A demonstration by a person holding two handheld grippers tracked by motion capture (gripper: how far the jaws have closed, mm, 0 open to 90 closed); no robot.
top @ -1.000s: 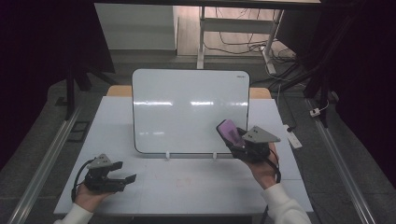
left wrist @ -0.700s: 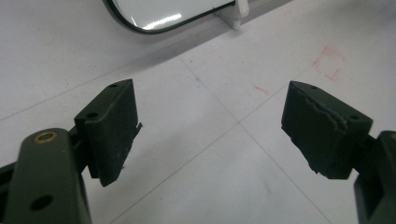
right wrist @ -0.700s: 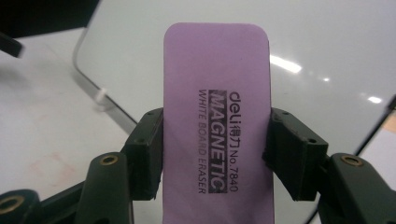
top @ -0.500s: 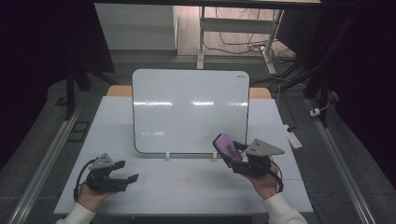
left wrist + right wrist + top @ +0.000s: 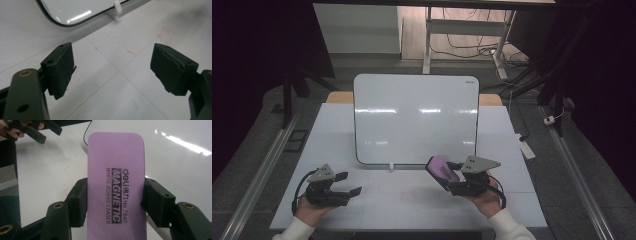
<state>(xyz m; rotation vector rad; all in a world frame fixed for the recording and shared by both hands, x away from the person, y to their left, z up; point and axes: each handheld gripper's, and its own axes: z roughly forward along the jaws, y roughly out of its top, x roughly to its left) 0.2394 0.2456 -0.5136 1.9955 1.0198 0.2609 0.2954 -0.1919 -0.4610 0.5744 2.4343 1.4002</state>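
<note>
A purple whiteboard eraser point(image 5: 442, 170) point(image 5: 117, 185) with black print is held by its long sides in my right gripper point(image 5: 451, 181) point(image 5: 115, 203), which is shut on it low over the table, just in front of the whiteboard's lower right corner. The whiteboard point(image 5: 416, 118) point(image 5: 72, 10) stands tilted on small white feet at the middle of the white table point(image 5: 402, 200). My left gripper point(image 5: 347, 184) point(image 5: 112, 71) rests at the near left, its jaws open with nothing between them and only table beneath.
Faint red marks point(image 5: 166, 34) stain the table in front of the board's white foot point(image 5: 390, 166) point(image 5: 117, 9). Metal rails point(image 5: 257, 175) run along both sides of the table. A white power strip point(image 5: 526, 146) lies on the floor at the right.
My right gripper has carried the eraser down and toward the near edge, away from the whiteboard's face. The left gripper has stayed where it was.
</note>
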